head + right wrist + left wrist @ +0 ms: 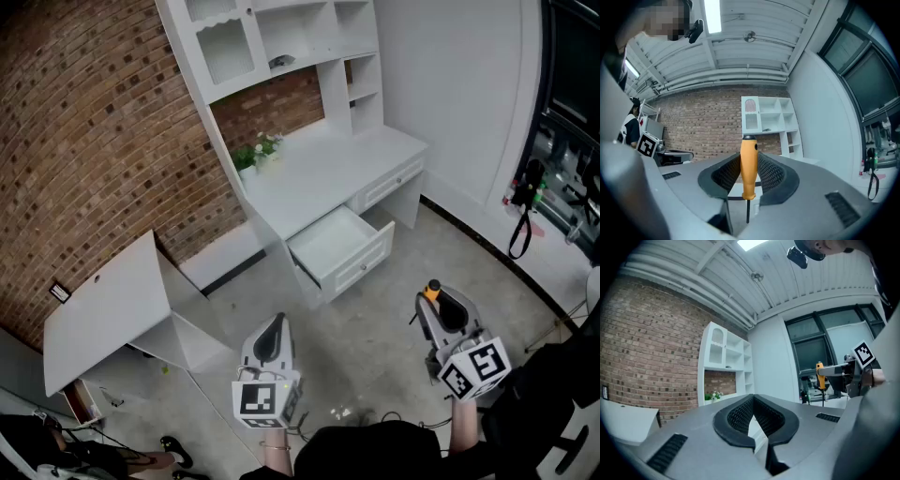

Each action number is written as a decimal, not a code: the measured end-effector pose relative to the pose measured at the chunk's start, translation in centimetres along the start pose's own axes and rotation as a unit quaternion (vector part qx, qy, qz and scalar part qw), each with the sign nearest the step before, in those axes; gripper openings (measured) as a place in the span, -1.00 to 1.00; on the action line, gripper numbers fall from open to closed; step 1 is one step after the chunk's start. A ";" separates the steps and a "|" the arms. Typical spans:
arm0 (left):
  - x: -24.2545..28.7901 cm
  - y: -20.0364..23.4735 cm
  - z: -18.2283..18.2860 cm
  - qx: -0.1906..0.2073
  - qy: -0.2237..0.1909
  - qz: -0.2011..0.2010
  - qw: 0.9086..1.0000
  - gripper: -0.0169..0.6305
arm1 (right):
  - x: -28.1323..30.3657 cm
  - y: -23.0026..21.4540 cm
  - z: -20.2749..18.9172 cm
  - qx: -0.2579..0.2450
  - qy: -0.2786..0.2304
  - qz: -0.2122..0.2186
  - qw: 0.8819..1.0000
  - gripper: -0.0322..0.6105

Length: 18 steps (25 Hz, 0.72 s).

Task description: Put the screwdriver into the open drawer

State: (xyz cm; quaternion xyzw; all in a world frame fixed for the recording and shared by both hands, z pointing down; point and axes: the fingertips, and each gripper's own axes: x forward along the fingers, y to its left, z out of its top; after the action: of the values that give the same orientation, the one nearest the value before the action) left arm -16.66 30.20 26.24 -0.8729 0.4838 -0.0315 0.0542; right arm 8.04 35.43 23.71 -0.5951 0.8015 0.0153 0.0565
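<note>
An orange-handled screwdriver [749, 164] stands upright between the mesh pads of my right gripper [749, 174], which is shut on its handle; the thin dark shaft hangs below. In the head view that gripper [435, 302] is at the lower right over the floor, with the screwdriver [432, 290] at its tip. The open drawer [339, 246] juts from the white desk [328, 169], well ahead of both grippers. My left gripper [275, 325] hangs lower centre, its tips together and nothing in them. The left gripper view shows the left gripper [753, 399] and the screwdriver [819, 376] off to the right.
A white hutch [281, 42] tops the desk against a brick wall [84, 141], with a small plant [258, 150] on the desktop. A tilted white panel [103, 309] stands at the left. Equipment and hanging cables [523, 211] line the right wall. Grey floor lies between me and the drawer.
</note>
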 end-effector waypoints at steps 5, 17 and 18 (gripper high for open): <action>0.6 0.0 0.0 -0.001 0.004 -0.001 1.000 -0.92 | 0.6 -0.2 0.0 -0.001 0.002 0.003 1.000 -0.55; 1.6 -1.2 -1.6 -0.014 0.029 0.016 0.999 -0.92 | 1.3 -1.8 -1.2 0.003 0.016 0.012 1.000 -0.55; 1.6 -1.4 -1.8 -0.014 0.030 0.019 0.999 -0.92 | 1.3 -1.9 -1.3 0.002 0.015 0.015 1.000 -0.55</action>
State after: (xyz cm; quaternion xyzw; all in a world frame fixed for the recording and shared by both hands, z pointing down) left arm -14.83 29.42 28.15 -0.8629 0.5022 -0.0499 0.0278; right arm 9.43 33.51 24.94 -0.5830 0.8112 0.0053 0.0455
